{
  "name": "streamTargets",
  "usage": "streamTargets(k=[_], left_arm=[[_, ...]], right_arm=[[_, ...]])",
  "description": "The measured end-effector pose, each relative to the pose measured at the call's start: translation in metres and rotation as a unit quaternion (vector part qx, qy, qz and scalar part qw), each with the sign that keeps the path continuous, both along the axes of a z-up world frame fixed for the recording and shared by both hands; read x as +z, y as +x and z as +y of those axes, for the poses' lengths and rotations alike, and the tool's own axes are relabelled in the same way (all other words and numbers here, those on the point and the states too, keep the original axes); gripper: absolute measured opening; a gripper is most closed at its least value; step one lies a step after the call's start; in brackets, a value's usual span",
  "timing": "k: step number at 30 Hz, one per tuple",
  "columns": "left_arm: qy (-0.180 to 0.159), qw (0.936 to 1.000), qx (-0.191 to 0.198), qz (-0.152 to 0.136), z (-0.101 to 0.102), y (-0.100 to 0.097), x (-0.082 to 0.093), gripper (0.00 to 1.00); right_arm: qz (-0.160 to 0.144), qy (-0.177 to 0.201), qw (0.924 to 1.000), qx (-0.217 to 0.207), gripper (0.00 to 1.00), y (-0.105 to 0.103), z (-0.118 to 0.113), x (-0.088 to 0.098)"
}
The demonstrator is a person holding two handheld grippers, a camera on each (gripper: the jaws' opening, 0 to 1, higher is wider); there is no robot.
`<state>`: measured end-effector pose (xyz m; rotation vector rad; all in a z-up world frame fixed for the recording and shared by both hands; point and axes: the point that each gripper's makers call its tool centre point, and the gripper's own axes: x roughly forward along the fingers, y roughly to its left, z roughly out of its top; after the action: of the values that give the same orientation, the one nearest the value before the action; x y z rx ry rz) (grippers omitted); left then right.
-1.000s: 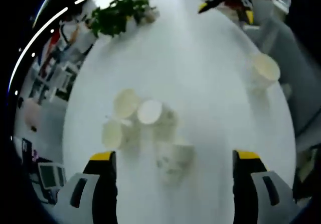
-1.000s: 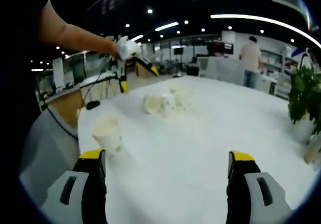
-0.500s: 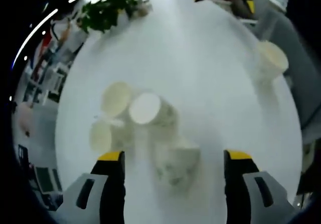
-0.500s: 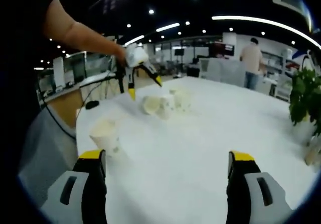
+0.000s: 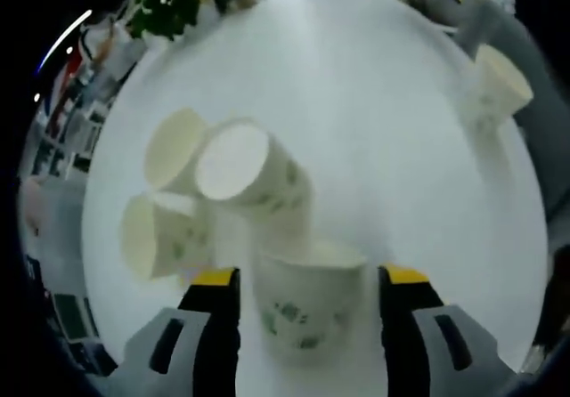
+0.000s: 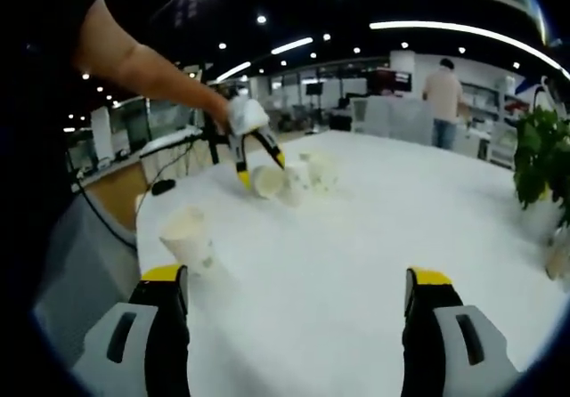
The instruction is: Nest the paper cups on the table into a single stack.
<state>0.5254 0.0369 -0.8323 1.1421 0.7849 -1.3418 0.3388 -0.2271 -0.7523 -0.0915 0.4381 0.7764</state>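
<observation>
1. Office w/ ceiling spot lights behind; white round surface [image 6: 356, 237] carries all cups. Green potted plant [image 6: 541, 170] stands at its far edge.
2. Left tool [image 5: 307, 281]: jaws spread wide, nothing gripped. Upright white paper cup w/ green print [image 5: 310, 295] sits between its yellow-tipped jaws, mouth up; cannot tell if either jaw touches the wall.
3. Just beyond: cluster of three white paper cups lying on their sides [image 5: 209, 197], touching or nearly so. A lone white paper cup [image 6: 189, 237] stands well apart, near the surface edge.
4. Right tool [image 6: 294, 295]: jaws apart, empty, above bare surface, near the lone cup.
5. Risk A: closing too hard crushes the thin paper wall; an oval rim will not nest.
6. Risk B: off-centre closing pushes the cup over or slides it into the cluster, which could roll.
7. Risk C: left jaw tip is near the closest tipped cup; a sweep could knock it toward the edge.
8. Risk D: lone cup is near the edge; a nudge from the right tool may drop it off.
</observation>
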Motion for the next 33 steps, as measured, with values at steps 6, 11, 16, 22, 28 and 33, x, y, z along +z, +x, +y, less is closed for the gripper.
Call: streamTargets(k=[6,11,16,22,28,33], left_arm=[[-0.003,0.9999,0.012,-0.005,-0.0007,0.0042,-0.0050,0.54],[0.002,0.9999,0.014,0.001,0.0023,0.0049,-0.0097,0.48],[-0.003,0.9995,0.031,0.010,0.0024,0.0022,-0.0087,0.46],[-0.018,0.9978,0.061,0.016,0.0009,0.0035,-0.0073,0.46],[-0.032,0.9950,0.090,0.030,0.0021,0.0017,-0.0062,0.45],[-0.063,0.9919,0.105,0.034,0.0017,-0.0026,-0.0023,0.45]], right_arm=[[0.001,0.003,1.0000,-0.002,1.00,-0.0012,0.0011,-0.0001],[0.002,0.005,1.0000,-0.004,1.00,-0.0016,0.0007,-0.0006],[0.001,0.004,1.0000,-0.006,1.00,-0.0018,0.0004,-0.0011],[0.003,0.002,1.0000,-0.005,1.00,-0.0015,0.0019,-0.0028],[0.000,0.004,1.0000,-0.004,1.00,-0.0007,0.0036,-0.0007],[0.001,0.002,1.0000,-0.003,1.00,-0.0019,0.0034,-0.0011]])
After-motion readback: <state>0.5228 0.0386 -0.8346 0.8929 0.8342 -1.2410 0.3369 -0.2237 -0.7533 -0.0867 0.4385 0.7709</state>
